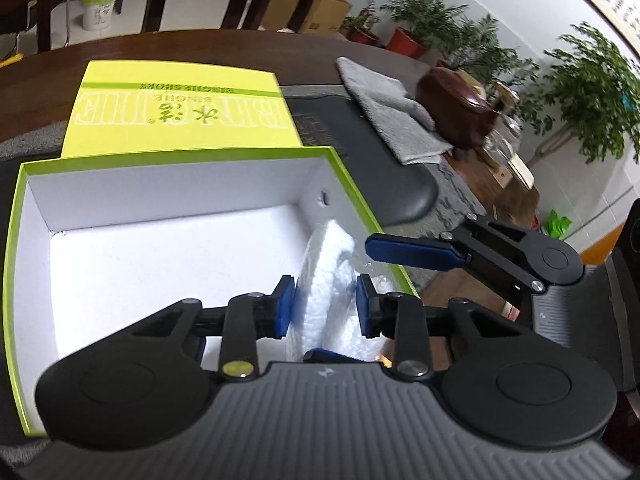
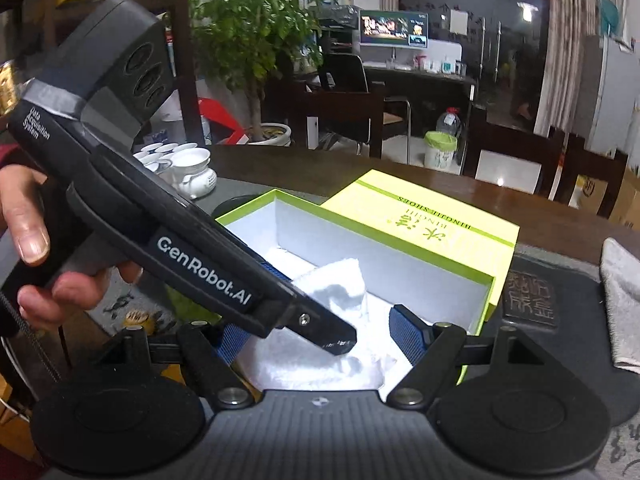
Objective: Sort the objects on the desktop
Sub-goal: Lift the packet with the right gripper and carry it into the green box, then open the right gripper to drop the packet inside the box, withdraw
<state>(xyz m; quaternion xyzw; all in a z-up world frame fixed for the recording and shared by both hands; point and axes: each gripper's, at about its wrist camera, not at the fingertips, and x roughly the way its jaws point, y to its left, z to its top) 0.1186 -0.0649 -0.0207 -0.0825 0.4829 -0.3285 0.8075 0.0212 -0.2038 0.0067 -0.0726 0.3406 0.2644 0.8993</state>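
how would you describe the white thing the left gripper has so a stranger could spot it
On the dark wooden table sits an open shoe box with a lime-green rim, its lid lying behind it. Inside, at its right end, the left gripper is shut on a crumpled white paper wad, the only thing in the box.

The lime-yellow box lid (image 1: 176, 116), lying beyond the jaws past the open box, carries "BINGHE SHOES" on its green stripe, with large pale block letters and green Chinese characters below that I cannot read surely. The left gripper (image 2: 320, 340), crossing before the right jaws, bears "GenRobot.AI" along its side and "Data Acquisition System" near its handle. A dark mat (image 2: 532, 300) right of the jaws shows embossed seal characters, unreadable.
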